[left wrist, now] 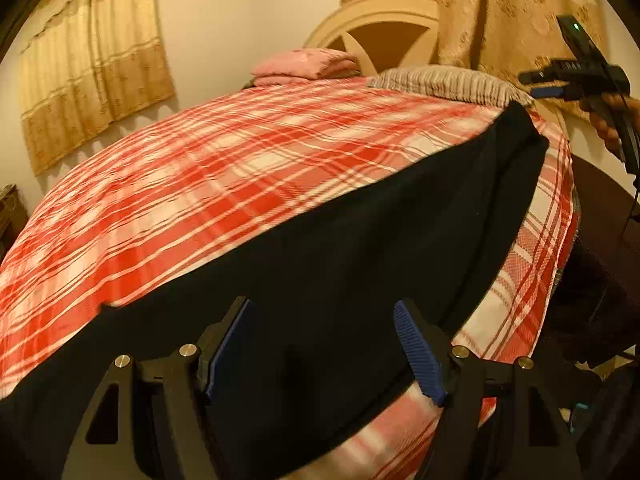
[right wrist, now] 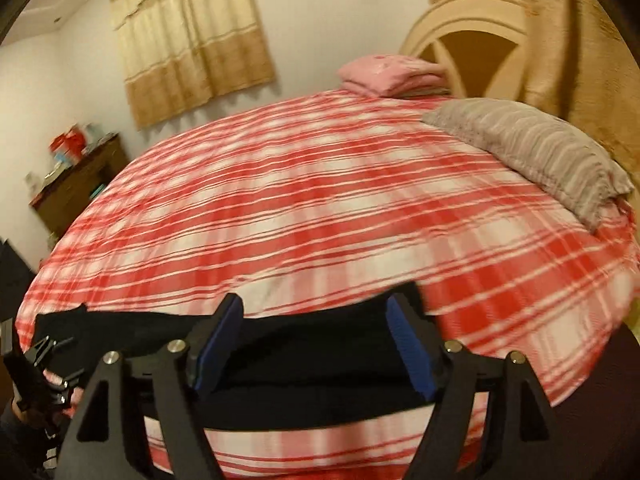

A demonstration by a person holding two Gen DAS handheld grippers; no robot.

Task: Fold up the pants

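**Both grippers free above the laid-out pants**

The black pants (left wrist: 320, 240) lie along the near edge of the bed (left wrist: 240, 152), stretched as one long dark band over the red-and-white plaid cover, one end reaching toward the grey pillow (left wrist: 448, 82) on the right and the other running off to the left. They look already doubled lengthwise, leg on leg, though the dark cloth hides the layers.

The left gripper (left wrist: 324, 344) hangs over the band with its blue pads spread wide and nothing between them but cloth lying below. The right gripper (right wrist: 316, 340) stands just as wide and holds nothing; the pants lie flat beneath it.

So I judge this the pause between folds: the cloth is released and the hands are repositioning. The next move seems to call for each gripper to come down on one end of the band, pinch through all the layers, and carry that end across to the other to halve the length.
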